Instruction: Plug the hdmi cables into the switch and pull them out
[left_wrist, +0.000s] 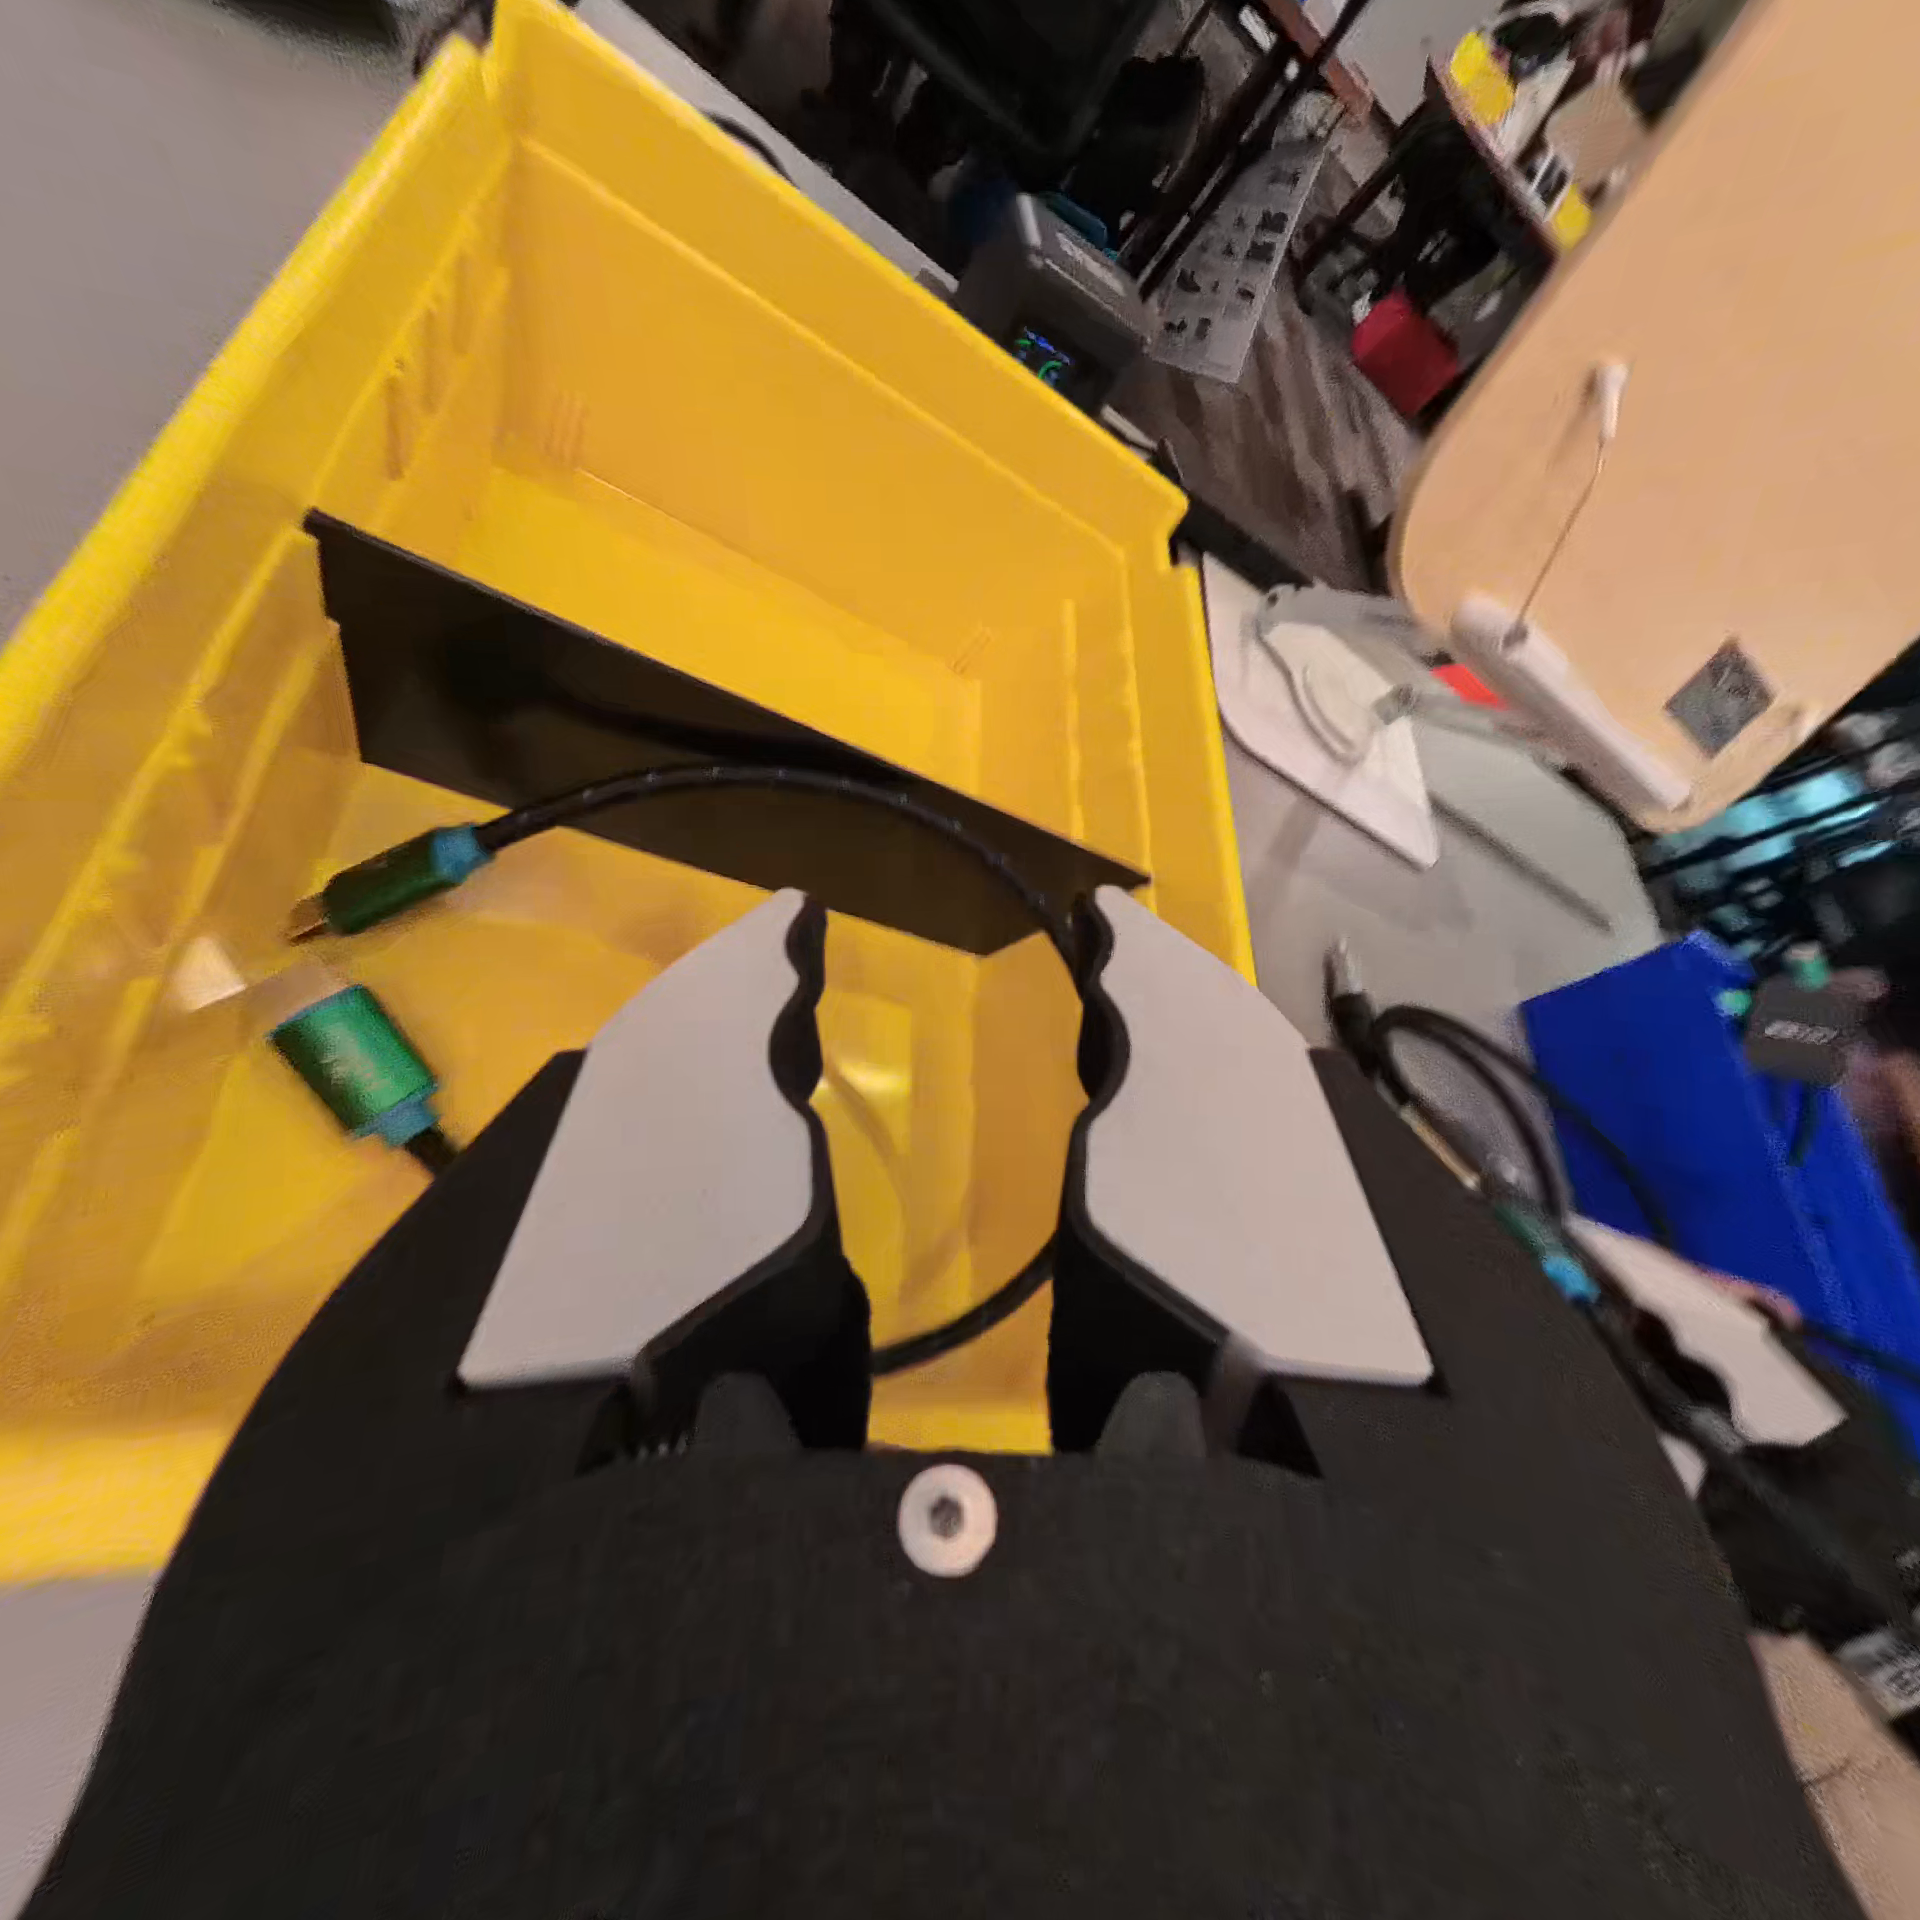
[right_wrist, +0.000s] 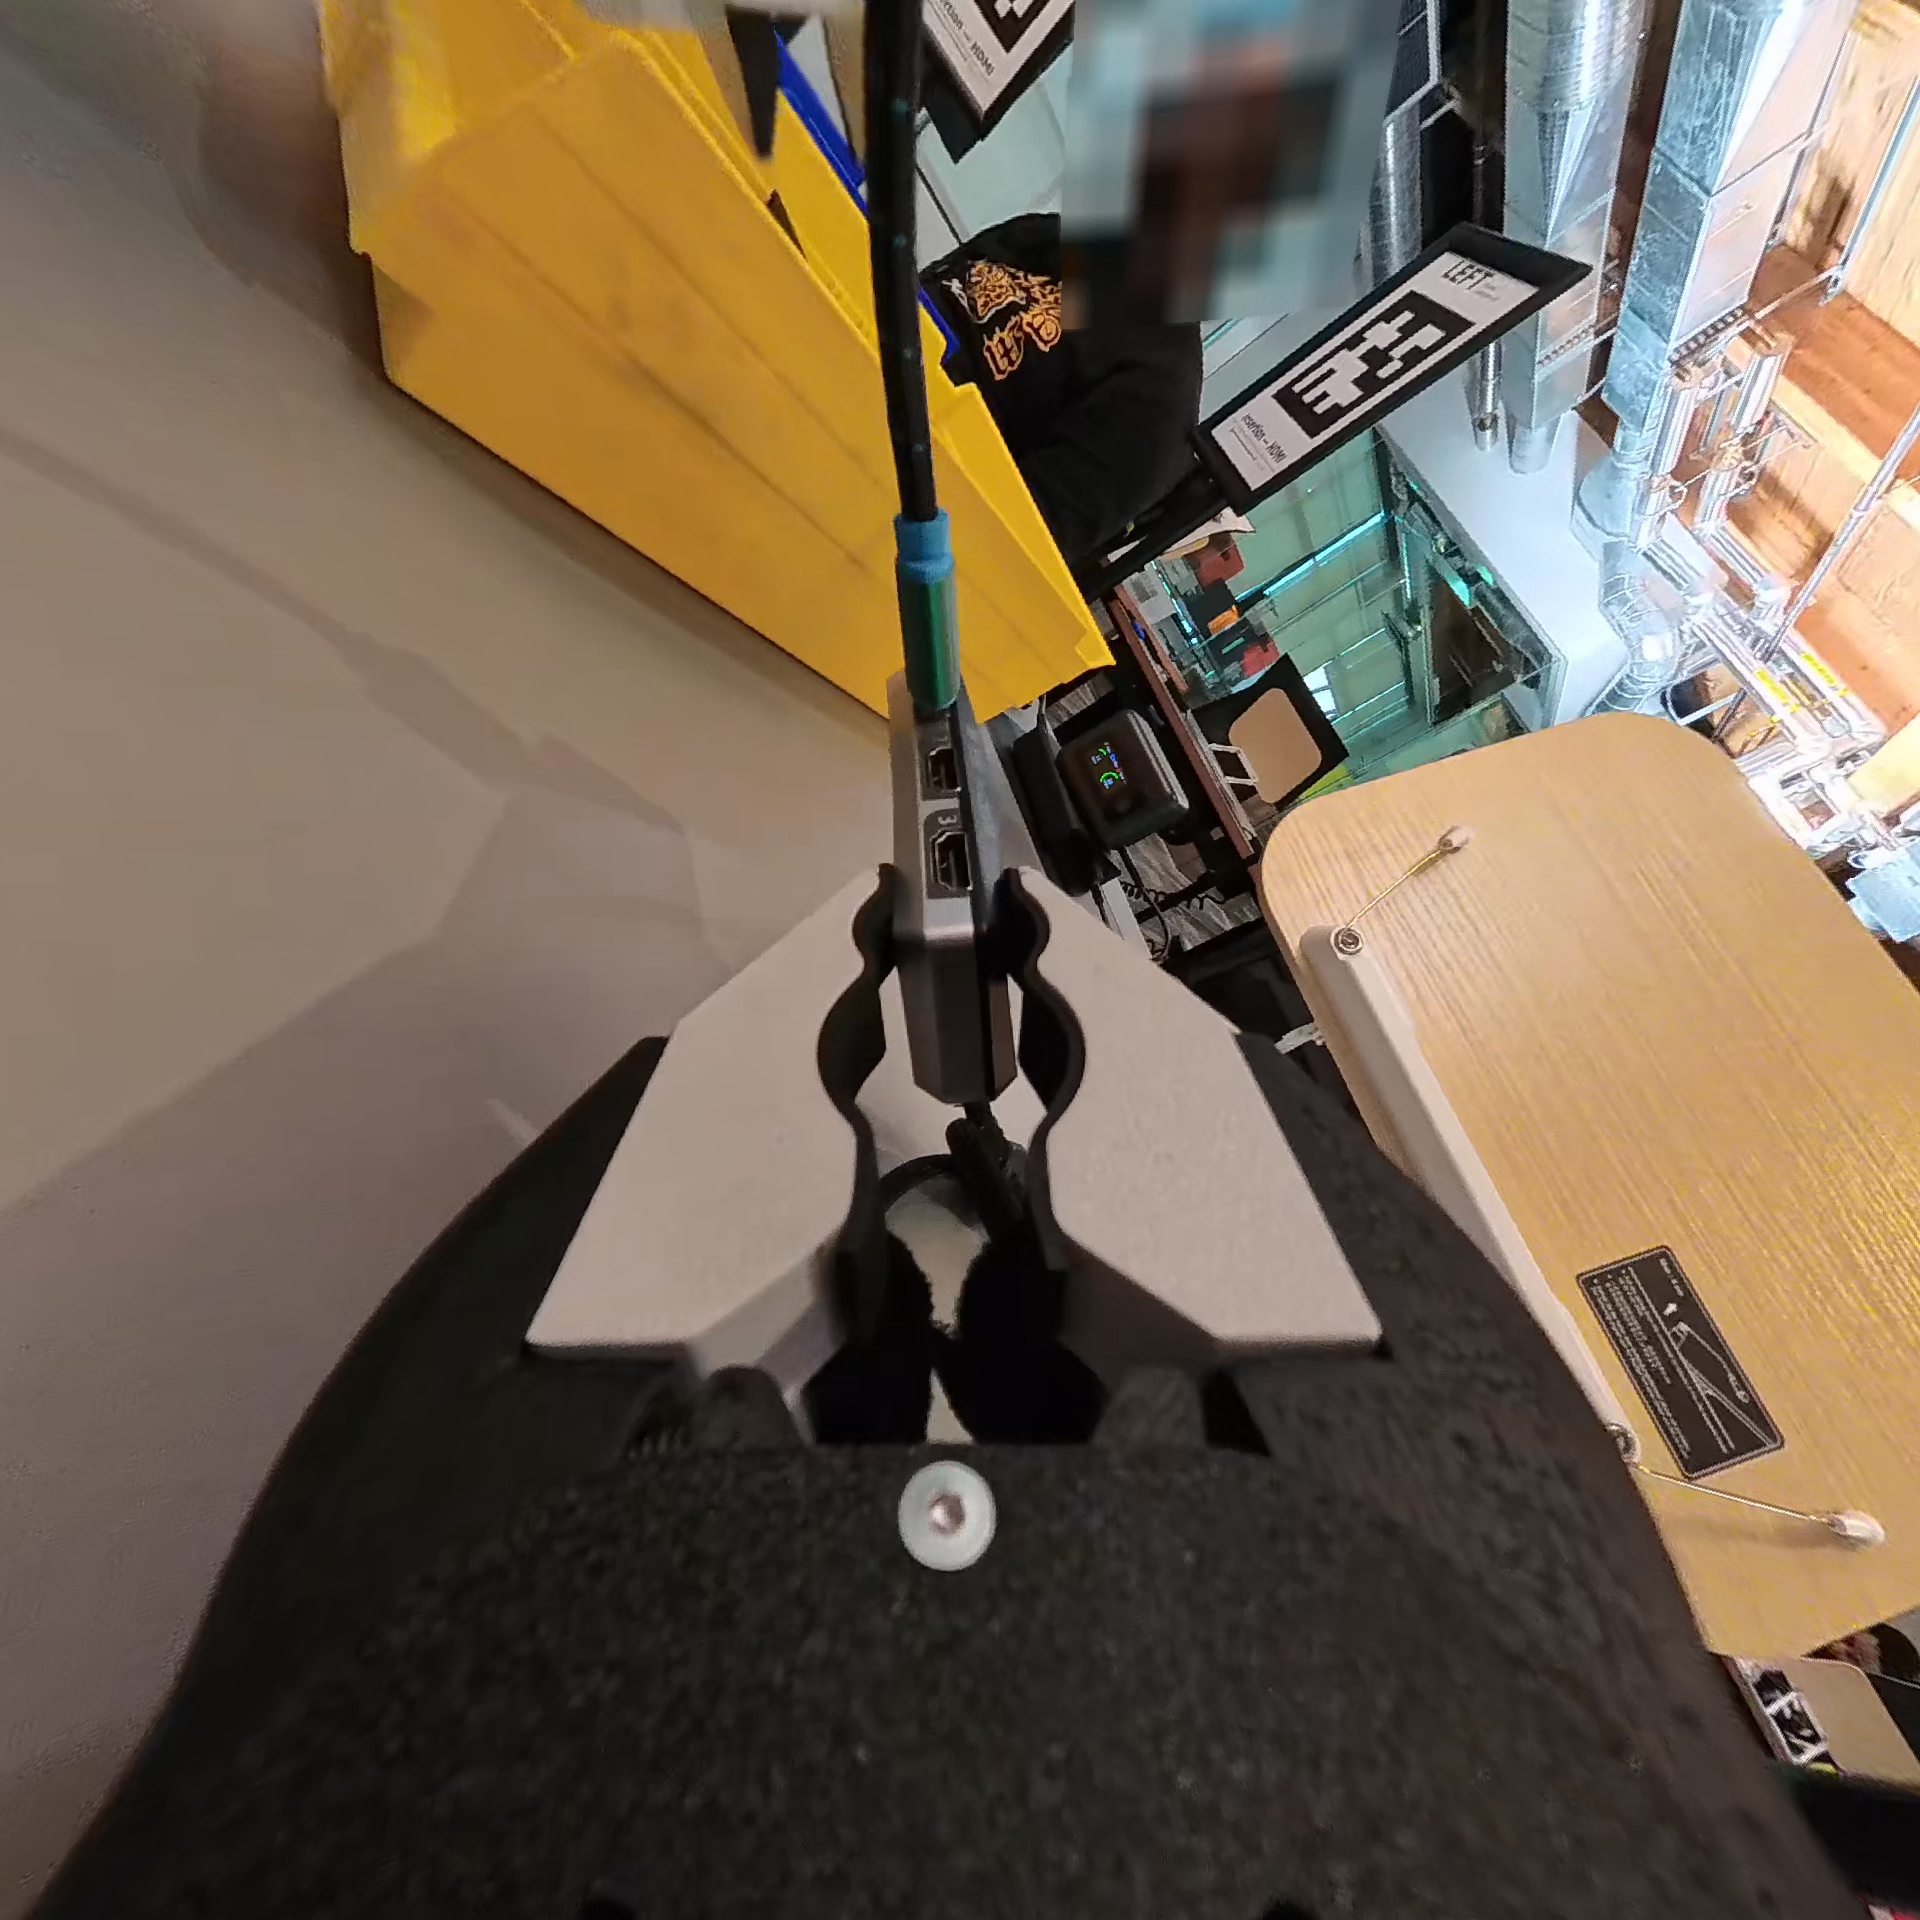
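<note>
While the big yellow bin (left_wrist: 727, 436) fills the left wrist view, its black divider (left_wrist: 582, 707) stands across it, and a black HDMI cable (left_wrist: 790, 779) loops in front with both green plugs (left_wrist: 353, 1060) lying loose on the bin floor. Over it hangs the left gripper (left_wrist: 948, 935), jaws apart, holding nothing. Across at the right gripper (right_wrist: 940, 904), the jaws are clamped on the grey HDMI switch (right_wrist: 951, 966), one green-plugged cable (right_wrist: 899, 312) seated in its top port, two ports below bare.
</note>
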